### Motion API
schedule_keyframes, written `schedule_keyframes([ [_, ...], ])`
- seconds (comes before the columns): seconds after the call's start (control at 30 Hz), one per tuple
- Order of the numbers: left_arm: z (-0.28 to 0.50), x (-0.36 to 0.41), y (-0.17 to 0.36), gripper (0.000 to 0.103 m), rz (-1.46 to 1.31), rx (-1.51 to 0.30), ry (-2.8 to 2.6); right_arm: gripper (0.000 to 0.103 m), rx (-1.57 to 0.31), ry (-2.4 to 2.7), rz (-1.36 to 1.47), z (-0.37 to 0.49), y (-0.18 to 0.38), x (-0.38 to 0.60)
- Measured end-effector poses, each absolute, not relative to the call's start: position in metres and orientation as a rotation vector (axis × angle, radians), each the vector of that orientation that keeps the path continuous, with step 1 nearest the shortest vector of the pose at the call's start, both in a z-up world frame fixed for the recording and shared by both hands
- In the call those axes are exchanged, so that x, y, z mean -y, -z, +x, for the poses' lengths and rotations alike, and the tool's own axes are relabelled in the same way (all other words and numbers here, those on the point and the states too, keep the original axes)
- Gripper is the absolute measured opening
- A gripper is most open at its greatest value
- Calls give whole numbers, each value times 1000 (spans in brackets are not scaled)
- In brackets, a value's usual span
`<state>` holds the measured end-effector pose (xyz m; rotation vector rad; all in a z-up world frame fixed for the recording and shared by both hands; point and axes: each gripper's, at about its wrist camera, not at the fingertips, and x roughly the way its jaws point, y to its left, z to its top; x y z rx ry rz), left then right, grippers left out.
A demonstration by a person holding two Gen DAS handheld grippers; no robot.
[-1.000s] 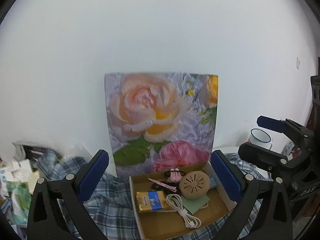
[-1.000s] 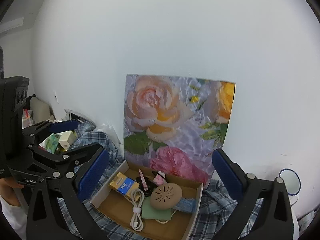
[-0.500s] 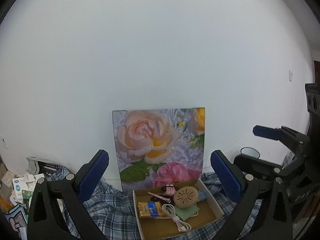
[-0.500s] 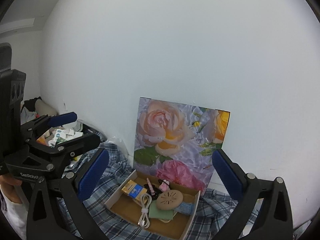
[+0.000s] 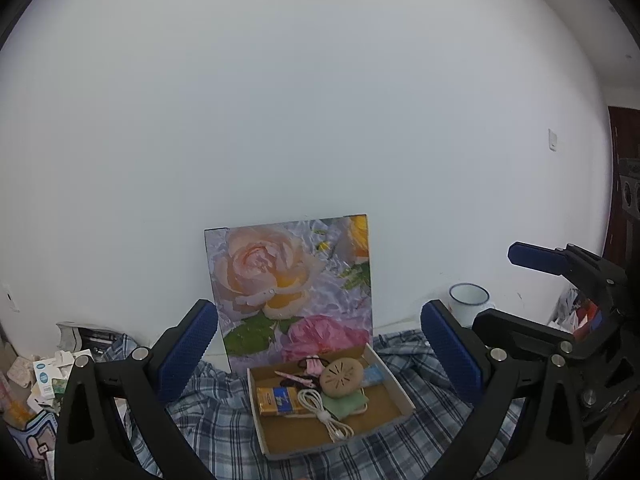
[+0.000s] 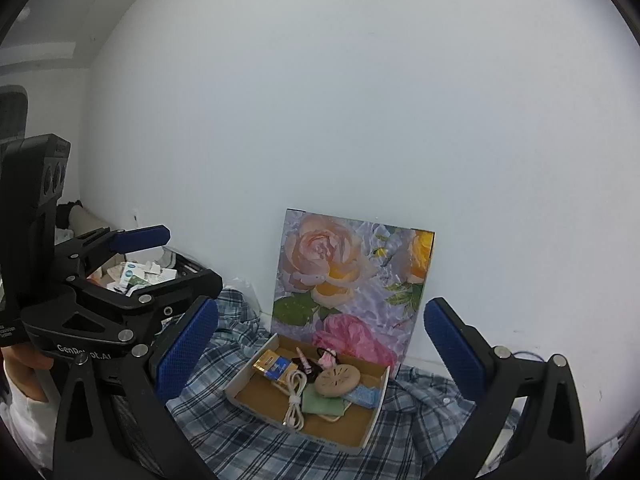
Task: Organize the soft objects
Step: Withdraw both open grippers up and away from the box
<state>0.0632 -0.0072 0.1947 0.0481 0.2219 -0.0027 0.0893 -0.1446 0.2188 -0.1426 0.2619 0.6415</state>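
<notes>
A plain white wall [image 5: 320, 120] backs rumpled plaid cloth [image 5: 212, 416]. Ahead, between both wide-spread, empty pairs of textured blue fingers [image 5: 188, 346] [image 6: 452, 346], sits a shallow cardboard tray [image 5: 394, 384] of soft oddments.

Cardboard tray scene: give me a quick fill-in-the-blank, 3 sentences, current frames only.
1. The cardboard tray rests on a ____ shirt.
2. Behind the tray, a ____ painting leans against the wall.
3. The left gripper and right gripper are both ____, holding nothing.

Missing words: plaid; floral; open
</notes>
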Motion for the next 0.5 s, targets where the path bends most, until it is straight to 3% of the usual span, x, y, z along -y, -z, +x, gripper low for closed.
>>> schedule_keyframes([
  [0.5,16,41,-165,103,86,-253,56,103,-243,-644,-112,34,-191,170],
])
